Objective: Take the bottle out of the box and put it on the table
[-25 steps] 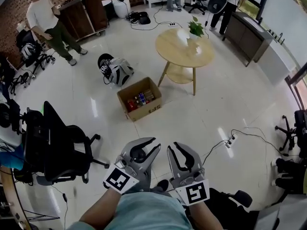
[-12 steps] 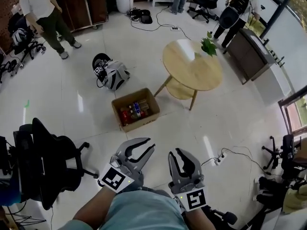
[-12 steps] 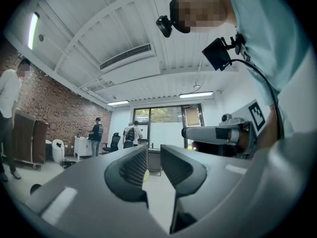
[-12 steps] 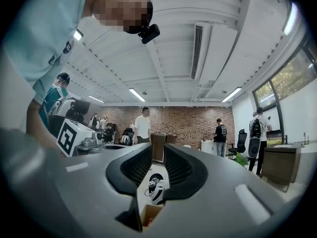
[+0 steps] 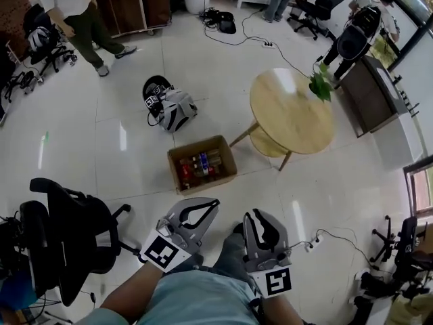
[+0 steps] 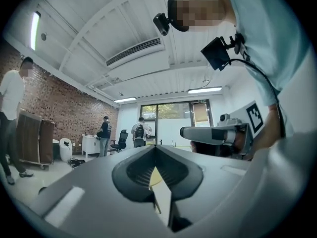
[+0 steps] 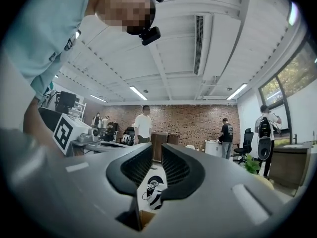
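A cardboard box point(image 5: 228, 160) stands open on the white floor with several bottles point(image 5: 198, 163) lying in it. Beyond it to the right is the round wooden table point(image 5: 291, 110). My left gripper point(image 5: 215, 202) hangs just short of the box, its tips touching and nothing in it. My right gripper point(image 5: 256, 214) is beside it, jaws a narrow slit apart and empty. In the right gripper view a corner of the box point(image 7: 143, 217) shows low between the jaws. In the left gripper view the jaws meet at the tip point(image 6: 154, 147).
A grey backpack point(image 5: 172, 107) lies on the floor behind the box. A potted plant point(image 5: 319, 85) sits at the table's far edge. A black office chair point(image 5: 67, 239) stands at the left. A power strip with cable point(image 5: 312, 244) lies at the right. People stand at the room's far side.
The box, backpack and table have drawn closer and lower in the head view. Both grippers travelled forward with me, jaws unchanged.
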